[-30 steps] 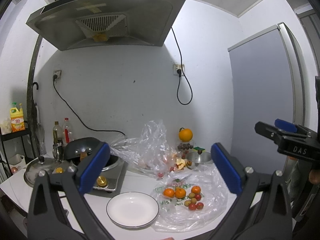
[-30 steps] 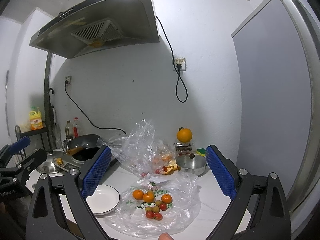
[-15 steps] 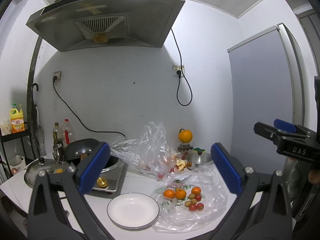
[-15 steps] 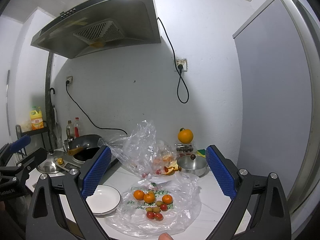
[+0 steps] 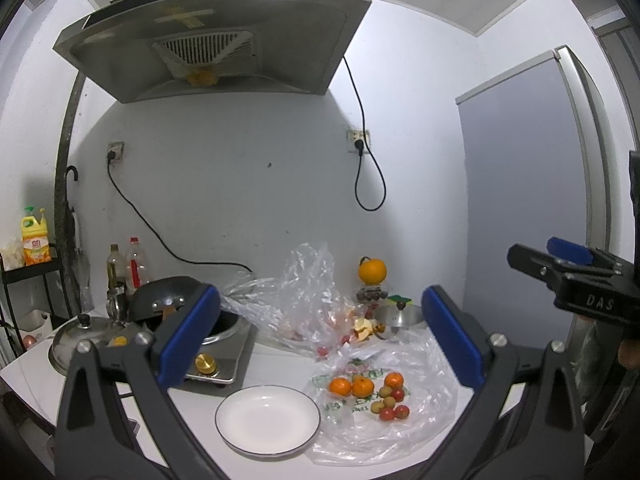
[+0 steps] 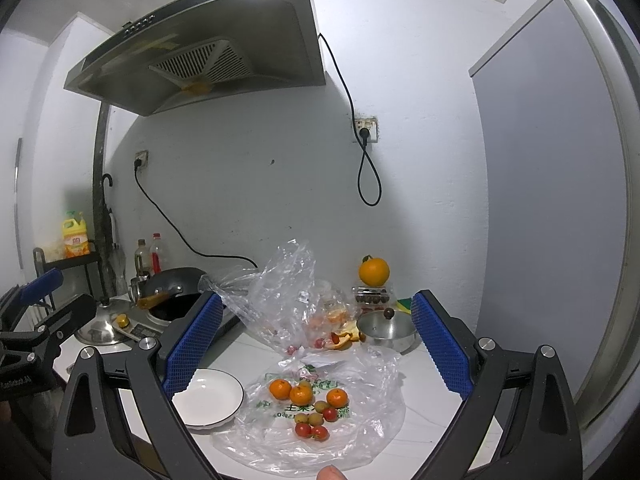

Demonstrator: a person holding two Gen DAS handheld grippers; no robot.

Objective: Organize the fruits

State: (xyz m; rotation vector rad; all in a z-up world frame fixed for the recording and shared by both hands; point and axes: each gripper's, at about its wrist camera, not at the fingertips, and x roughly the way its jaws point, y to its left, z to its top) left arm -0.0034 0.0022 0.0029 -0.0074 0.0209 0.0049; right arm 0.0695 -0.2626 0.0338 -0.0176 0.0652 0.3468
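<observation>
Going left to right: the lidded pot and the wok on the stove sit at the far left of the bench, same as a second ago. Next comes the white plate, bare, just beside the flattened plastic bag. The fruit is all still on that bag: three mandarins in a row, with a few pale little fruits and cherry tomatoes right in front of them, touching. Behind, a crumpled clear bag stands up with some fruit inside, then a big orange perched on a small box by the wall, and a steel pot at the right.

Honestly, hardly anything has changed since the earlier frames. Both views have crept a tiny bit closer and lower, so plate and fruit sit slightly lower in frame, that's it.

Left tongs are spread wide, nothing between them, held above the bench. Right tongs likewise wide apart with nothing pinched, hanging over the fruit bag.
</observation>
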